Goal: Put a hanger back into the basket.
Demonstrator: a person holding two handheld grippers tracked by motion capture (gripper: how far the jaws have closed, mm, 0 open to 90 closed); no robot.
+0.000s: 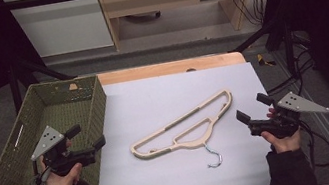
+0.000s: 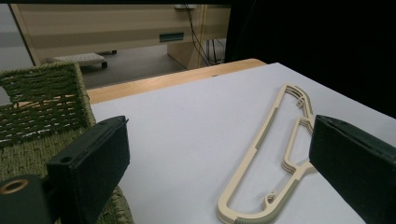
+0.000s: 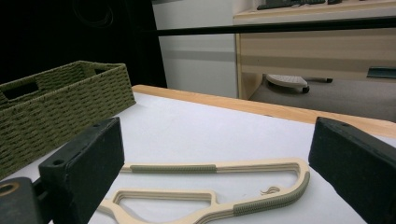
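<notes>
Progress: nothing is being held or moved yet; the work on the hanger looks to be at its very start, with the grasp and any carrying left to do.
Hanger: the cream wooden clothes hanger with grey-green ribbed grip strips and a silver metal hook (image 1: 186,125) is lying flat on the white table (image 1: 152,94), near its middle, running on a slant with the hook pointing toward the person.
Basket: the olive-green woven rectangular basket (image 1: 10,166) is sitting at the table's left edge, well apart from the hanger, and nothing is showing on the part of its floor in view.
Left gripper: the left gripper (image 1: 87,141) is hovering over the basket's near right wall, level, aiming toward the hanger; its jaws are standing wide with nothing between them.
Right gripper: the right gripper (image 1: 252,108) is hovering near the table's right edge, just beside the hanger's right end, level and pointing inward; its jaws are likewise gaping wide and empty.
Hands: both hands are gripping the handles from below, forearms coming in at the bottom of the high view.
What is left, as a judgement: closing on the hanger and, probably, taking it to the basket.
</notes>
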